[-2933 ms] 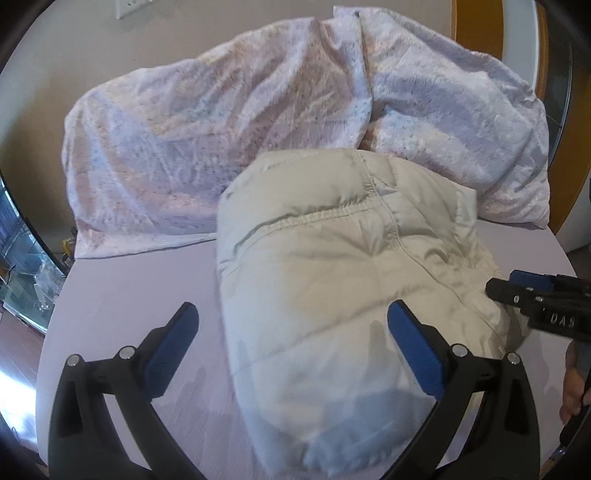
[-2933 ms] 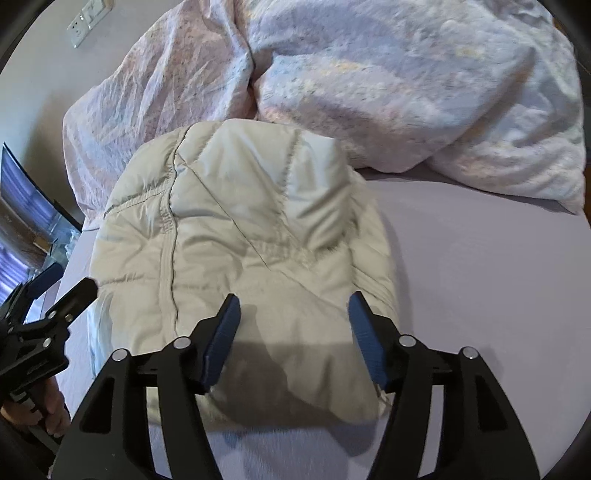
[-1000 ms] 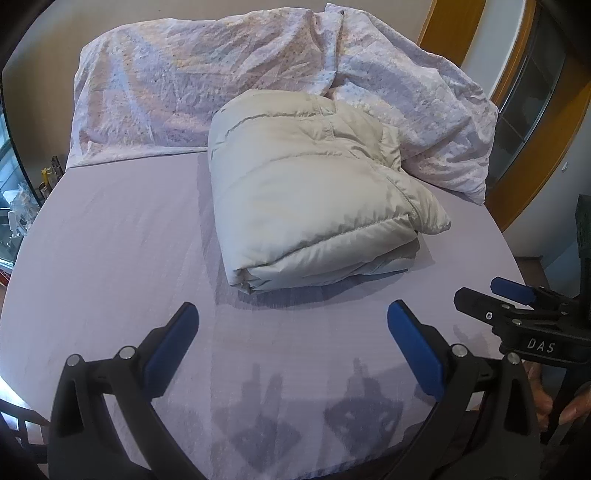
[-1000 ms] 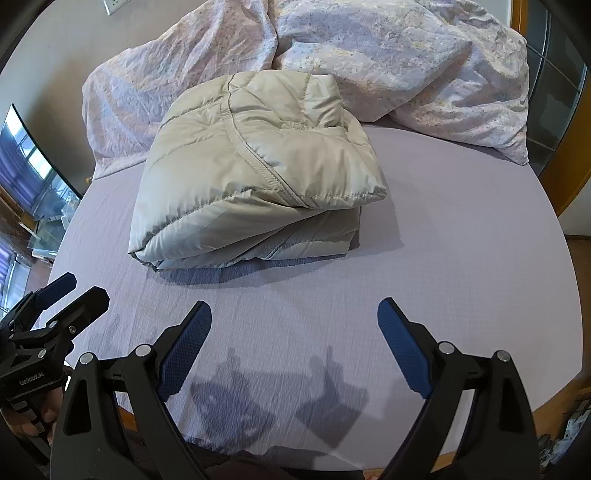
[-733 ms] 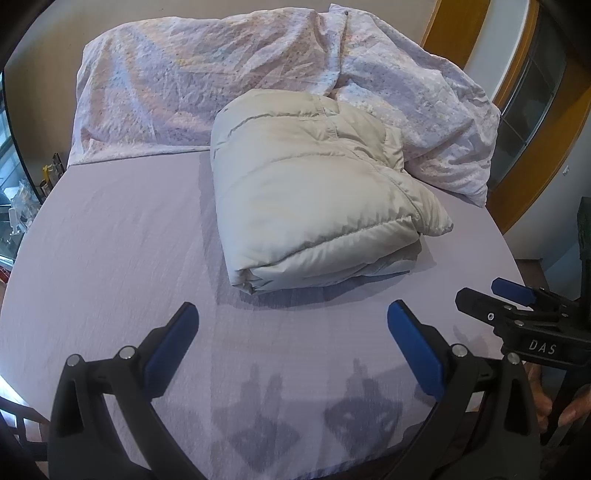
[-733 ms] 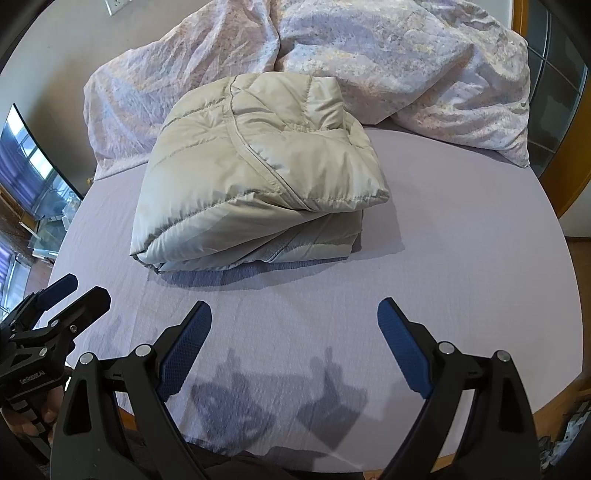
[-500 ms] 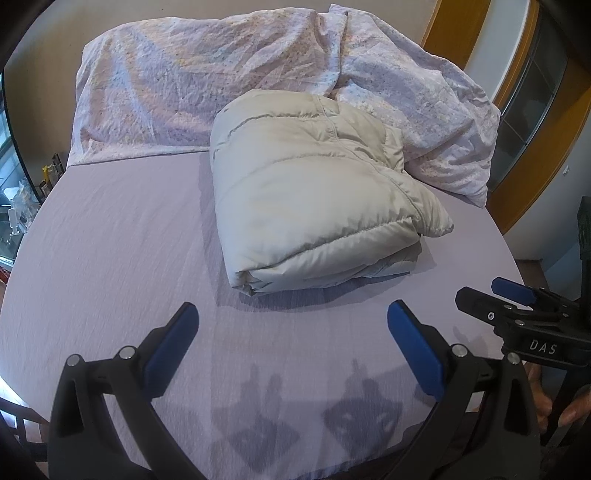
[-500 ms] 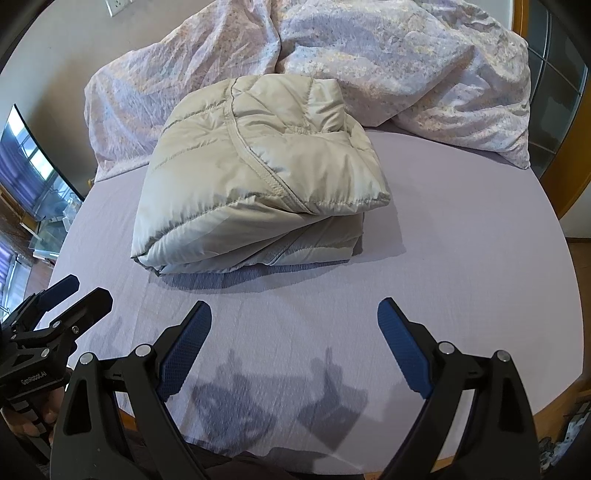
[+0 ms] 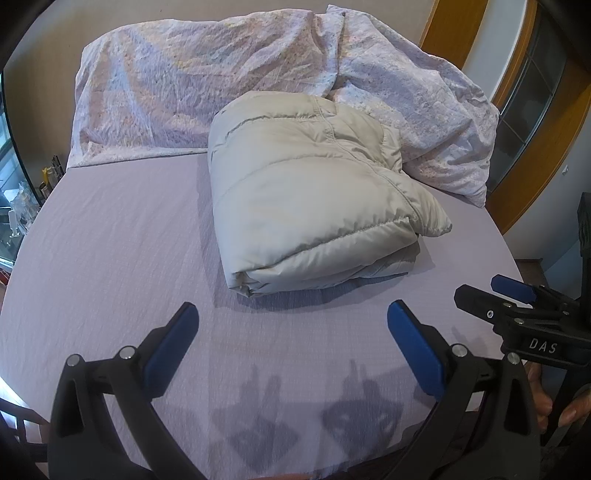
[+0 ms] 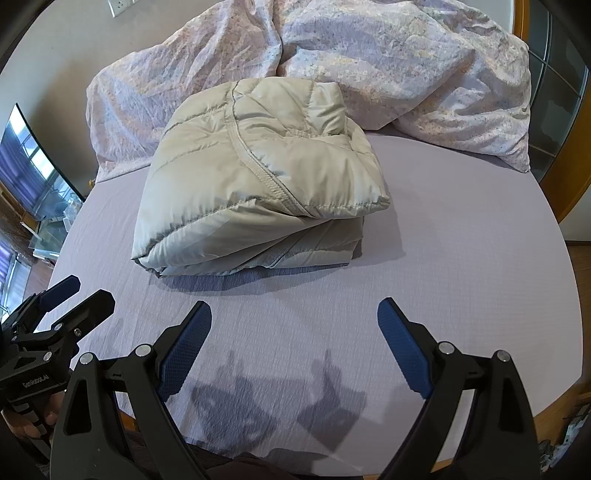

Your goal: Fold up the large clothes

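Note:
A beige puffer jacket (image 9: 314,199) lies folded into a thick bundle on the lilac bed sheet (image 9: 118,258); it also shows in the right wrist view (image 10: 258,184). My left gripper (image 9: 291,317) is open and empty, held back from the bundle near the bed's front edge. My right gripper (image 10: 293,314) is open and empty too, at the same distance from the jacket. The right gripper shows at the right edge of the left wrist view (image 9: 495,291), and the left gripper at the left edge of the right wrist view (image 10: 79,291).
A crumpled floral duvet (image 9: 221,77) is heaped along the back of the bed, touching the jacket's far side (image 10: 406,62). A wooden door frame (image 9: 454,33) stands at the right. Glass furniture (image 10: 40,206) stands beside the bed at the left.
Both grippers pulled back from the jacket, from right over it 2.9 s ago to the bed's front edge. In the last second almost nothing has moved.

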A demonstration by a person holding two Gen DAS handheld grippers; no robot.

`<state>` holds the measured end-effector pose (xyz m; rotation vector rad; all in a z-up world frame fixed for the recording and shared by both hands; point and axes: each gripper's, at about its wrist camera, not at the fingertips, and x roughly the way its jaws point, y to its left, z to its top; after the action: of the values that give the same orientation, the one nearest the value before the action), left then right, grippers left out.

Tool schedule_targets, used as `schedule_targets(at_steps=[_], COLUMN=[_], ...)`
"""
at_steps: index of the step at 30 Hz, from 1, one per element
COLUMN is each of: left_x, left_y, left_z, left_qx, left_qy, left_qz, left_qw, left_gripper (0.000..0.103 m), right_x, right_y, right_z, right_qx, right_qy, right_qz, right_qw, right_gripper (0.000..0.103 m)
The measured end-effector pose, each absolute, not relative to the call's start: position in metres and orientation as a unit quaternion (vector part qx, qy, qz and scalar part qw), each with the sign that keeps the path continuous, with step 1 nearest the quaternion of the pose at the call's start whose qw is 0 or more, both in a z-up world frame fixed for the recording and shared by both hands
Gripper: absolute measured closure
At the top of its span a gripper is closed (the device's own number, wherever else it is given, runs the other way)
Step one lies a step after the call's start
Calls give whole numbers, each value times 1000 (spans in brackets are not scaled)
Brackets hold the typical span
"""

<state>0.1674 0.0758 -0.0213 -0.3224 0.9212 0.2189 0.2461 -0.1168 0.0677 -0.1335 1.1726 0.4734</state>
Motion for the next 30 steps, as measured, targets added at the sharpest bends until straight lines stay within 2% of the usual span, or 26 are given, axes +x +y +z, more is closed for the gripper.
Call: schedule_targets(at_steps=[30], left_x=[170], left_y=[79], left_z=[-19], left_qx=[-154], left_qy=[440], left_qz=[106], left_qw=[878], left_gripper=[2], right_x=[246], right_y=[-114], right_z=[68], right_qx=[-64], right_qy=[545], right_qz=[220], right_qw=[806], right_gripper=[10])
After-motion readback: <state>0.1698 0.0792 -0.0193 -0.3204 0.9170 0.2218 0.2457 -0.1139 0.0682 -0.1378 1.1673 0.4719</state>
